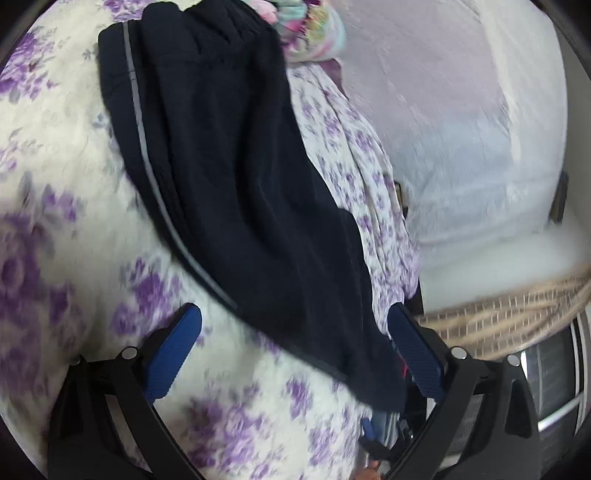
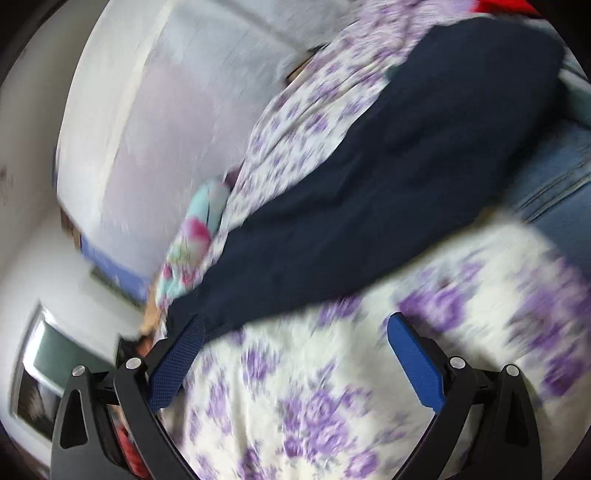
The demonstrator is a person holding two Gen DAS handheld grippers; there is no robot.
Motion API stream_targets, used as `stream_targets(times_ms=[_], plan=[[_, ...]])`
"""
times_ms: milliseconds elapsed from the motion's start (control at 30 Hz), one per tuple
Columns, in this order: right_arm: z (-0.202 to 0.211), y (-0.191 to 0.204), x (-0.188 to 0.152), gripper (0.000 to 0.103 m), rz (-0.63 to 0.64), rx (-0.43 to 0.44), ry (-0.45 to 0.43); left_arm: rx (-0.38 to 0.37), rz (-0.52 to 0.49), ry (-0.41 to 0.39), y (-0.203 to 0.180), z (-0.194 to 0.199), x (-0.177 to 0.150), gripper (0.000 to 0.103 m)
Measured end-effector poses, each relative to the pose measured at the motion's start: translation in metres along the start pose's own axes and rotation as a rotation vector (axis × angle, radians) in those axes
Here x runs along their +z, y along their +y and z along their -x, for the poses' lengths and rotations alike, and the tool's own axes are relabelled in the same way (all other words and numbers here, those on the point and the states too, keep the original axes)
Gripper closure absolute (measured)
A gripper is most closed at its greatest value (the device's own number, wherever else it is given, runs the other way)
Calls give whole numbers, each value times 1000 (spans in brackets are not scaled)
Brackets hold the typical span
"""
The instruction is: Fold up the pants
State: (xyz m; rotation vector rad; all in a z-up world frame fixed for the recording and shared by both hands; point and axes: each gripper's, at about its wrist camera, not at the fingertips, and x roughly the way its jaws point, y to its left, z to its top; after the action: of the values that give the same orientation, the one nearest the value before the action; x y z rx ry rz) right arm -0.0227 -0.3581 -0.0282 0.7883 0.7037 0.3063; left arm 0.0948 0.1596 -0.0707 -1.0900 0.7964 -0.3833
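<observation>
Dark navy pants [image 1: 236,184] with a grey side stripe lie stretched along a white bedsheet with purple flowers [image 1: 74,221]. In the left wrist view my left gripper [image 1: 293,321] is open, its blue pads on either side of the near end of the pants, with nothing held. In the right wrist view the pants [image 2: 369,206] run diagonally across the sheet [image 2: 314,387]. My right gripper [image 2: 295,325] is open and empty, its left pad [image 2: 181,354] close to the lower end of the pants. The view is blurred.
A colourful bundled cloth [image 1: 306,26] lies at the far end of the pants and also shows in the right wrist view [image 2: 192,243]. Blue jeans [image 2: 554,184] lie at the right. The bed edge [image 1: 388,221] drops off beside a pale wall [image 1: 461,129].
</observation>
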Motion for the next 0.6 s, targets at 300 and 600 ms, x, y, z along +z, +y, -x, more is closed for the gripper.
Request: stream_targets(times_ms=[300, 600], plan=[[-5, -3, 20, 4, -86, -129, -15, 286, -197, -128, -30, -25, 1, 5], [-25, -36, 64, 9, -99, -150, -162, 354, -283, -215, -31, -17, 12, 35]])
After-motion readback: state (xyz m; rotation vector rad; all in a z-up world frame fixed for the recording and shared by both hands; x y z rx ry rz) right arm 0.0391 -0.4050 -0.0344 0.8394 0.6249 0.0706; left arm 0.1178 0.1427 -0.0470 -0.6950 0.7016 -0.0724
